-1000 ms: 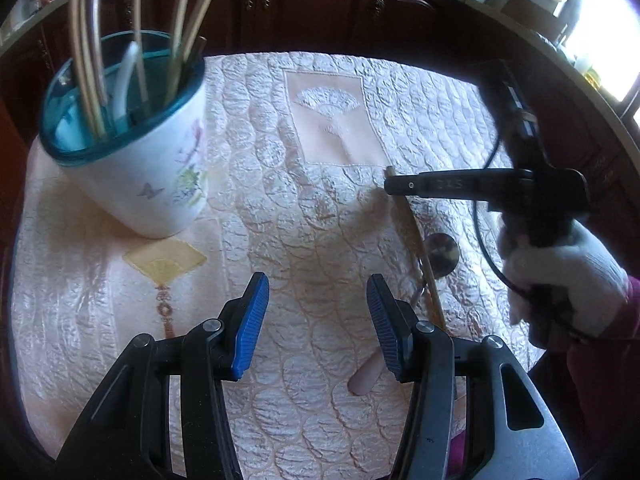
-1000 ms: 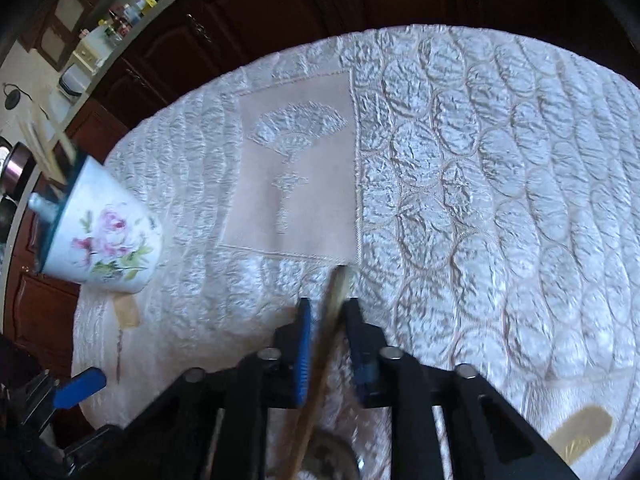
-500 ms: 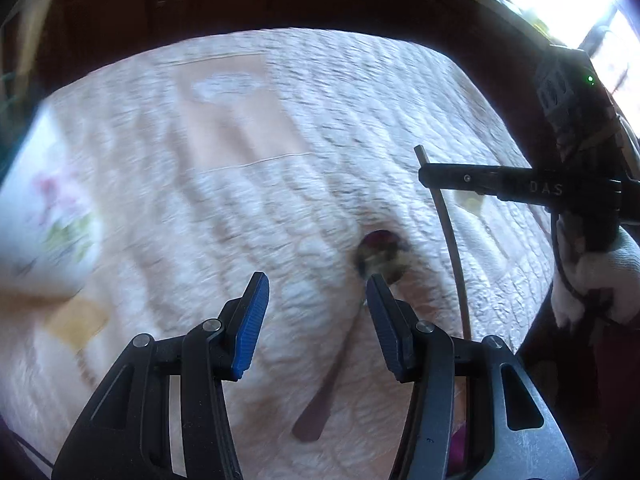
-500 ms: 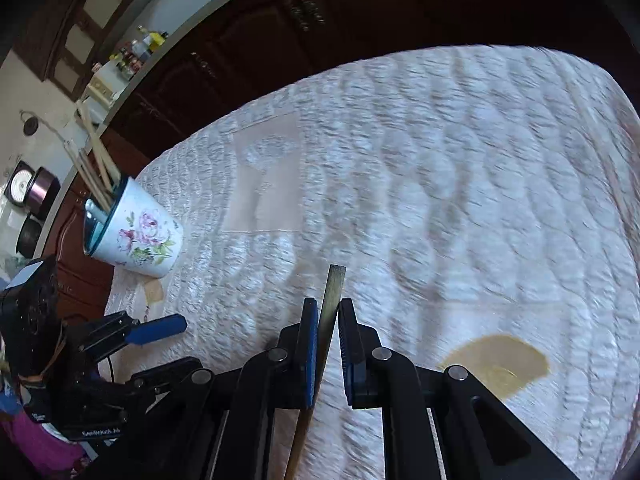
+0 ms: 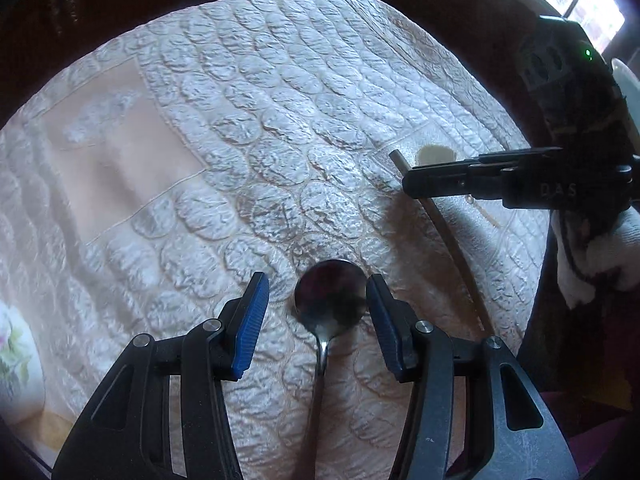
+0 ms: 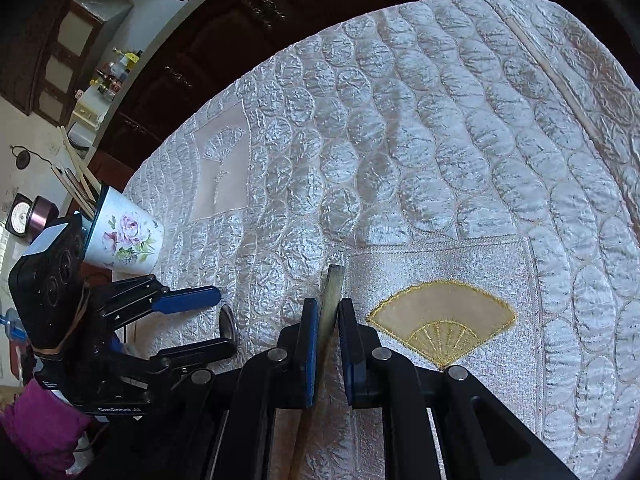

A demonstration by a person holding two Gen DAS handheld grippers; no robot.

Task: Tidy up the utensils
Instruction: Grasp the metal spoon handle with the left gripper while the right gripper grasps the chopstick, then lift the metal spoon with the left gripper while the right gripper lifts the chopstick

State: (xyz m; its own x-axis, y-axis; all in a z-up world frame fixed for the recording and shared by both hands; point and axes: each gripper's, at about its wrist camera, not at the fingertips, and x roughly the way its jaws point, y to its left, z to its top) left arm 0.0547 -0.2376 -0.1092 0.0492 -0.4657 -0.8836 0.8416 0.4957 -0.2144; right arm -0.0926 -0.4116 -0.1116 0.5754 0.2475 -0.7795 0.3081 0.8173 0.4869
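A metal spoon (image 5: pixel 330 300) lies on the quilted tablecloth (image 5: pixel 248 128), its bowl between the blue pads of my left gripper (image 5: pixel 316 294). That gripper is open and its pads do not press the spoon. My right gripper (image 6: pixel 328 308) is shut on a thin flat stick (image 6: pixel 334 284), which it holds off the cloth. The left wrist view shows the right gripper (image 5: pixel 410 184) at the right, with the stick (image 5: pixel 452 236) slanting down from it. The right wrist view shows the left gripper (image 6: pixel 225 322) around the spoon (image 6: pixel 228 316).
A white floral cup (image 6: pixel 128 240) with several long sticks in it stands at the table's far left; its side (image 5: pixel 12 356) shows at the left edge. A gloved hand (image 5: pixel 592 264) holds the right gripper. Dark wooden cabinets (image 6: pixel 224 40) run behind the table.
My left gripper swung away from the cup and down over the spoon, which now sits between its fingers. My right gripper lifted the stick off the cloth and carried it to the right.
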